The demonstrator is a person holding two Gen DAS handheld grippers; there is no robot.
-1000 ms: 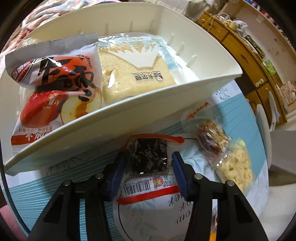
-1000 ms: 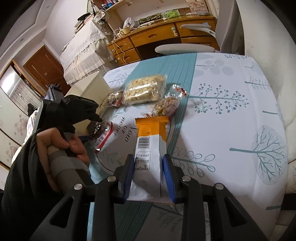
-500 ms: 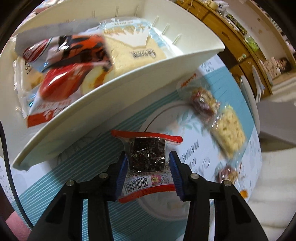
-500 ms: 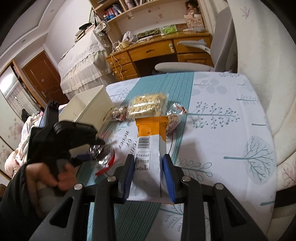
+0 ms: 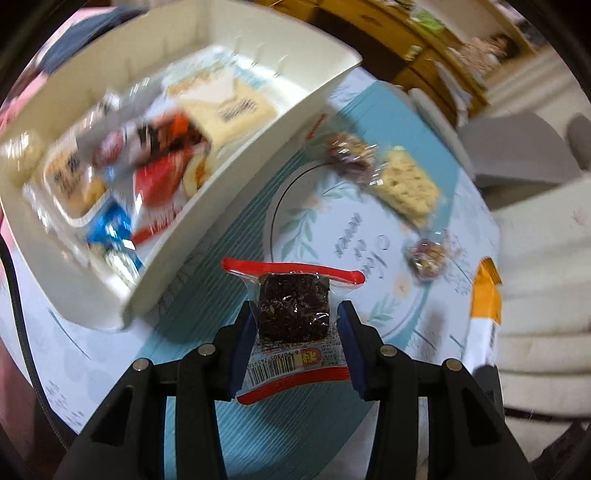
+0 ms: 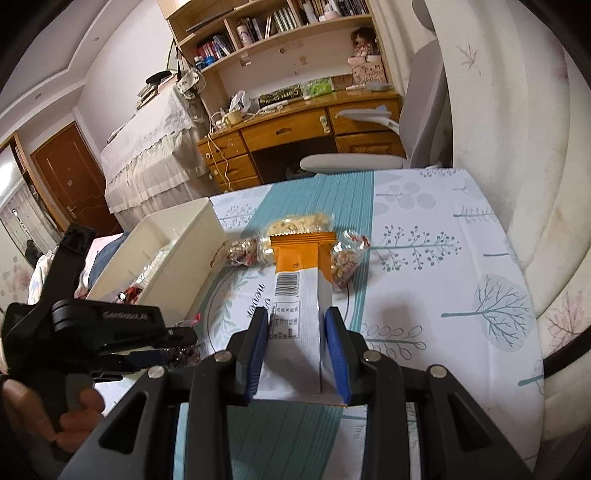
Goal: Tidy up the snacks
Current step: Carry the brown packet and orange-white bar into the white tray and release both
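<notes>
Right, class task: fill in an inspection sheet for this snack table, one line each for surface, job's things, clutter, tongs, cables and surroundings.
Surface: patterned tablecloth in white and teal covers the table.
Job's things: white bin already holds several snack packets; puffed-rice bar and two nut-and-fruit bars lie on the cloth beside it.
Clutter: nothing seen on the table apart from snacks.
Tongs: left tongs shut on a dark snack packet, lifted off the cloth; right tongs shut on an orange-and-white packet.
Cables: a cord hangs down the desk front.
Surroundings: wooden desk, bookshelves, grey chair, brown door.
</notes>
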